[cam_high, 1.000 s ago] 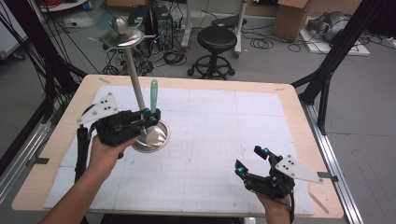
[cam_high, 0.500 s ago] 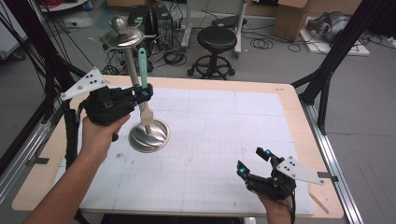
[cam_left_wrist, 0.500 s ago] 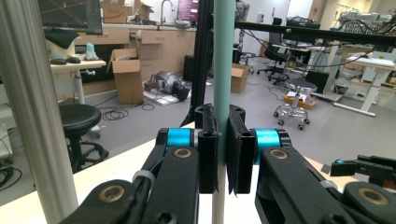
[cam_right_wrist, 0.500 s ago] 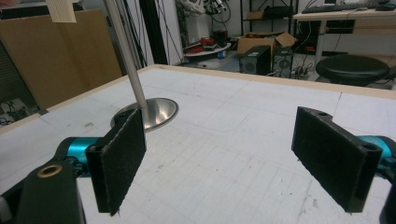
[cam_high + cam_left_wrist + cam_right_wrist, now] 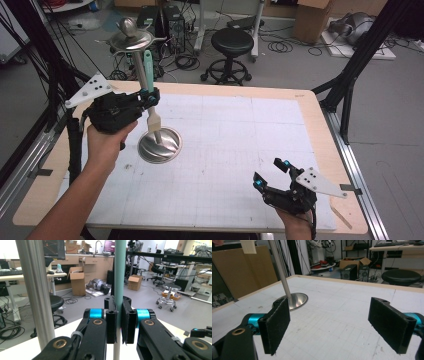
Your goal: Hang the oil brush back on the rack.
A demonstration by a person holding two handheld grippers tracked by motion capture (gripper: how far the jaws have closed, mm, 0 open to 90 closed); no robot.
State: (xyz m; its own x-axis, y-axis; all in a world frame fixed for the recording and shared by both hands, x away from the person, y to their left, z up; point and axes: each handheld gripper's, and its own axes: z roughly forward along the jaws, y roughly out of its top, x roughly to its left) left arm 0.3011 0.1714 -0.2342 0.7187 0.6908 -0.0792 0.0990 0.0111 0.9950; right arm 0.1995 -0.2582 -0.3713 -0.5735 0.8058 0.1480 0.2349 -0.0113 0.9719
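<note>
Brush (image 5: 150,90): teal handle, pale lower shaft, cream flat bristle head. Held upright, handle up, bristles pointing down, lifted clear of the stand's base. It hangs just beside the stand's pole, bristle head above the rear edge of the base dish. The handle is clamped at mid-length between the pads of the left hand-held gripper (image 5: 150,96).

Stand (image 5: 159,145): polished metal, round dished base, thin upright pole, small disc and knob on top. Stands upright on the table.
</note>
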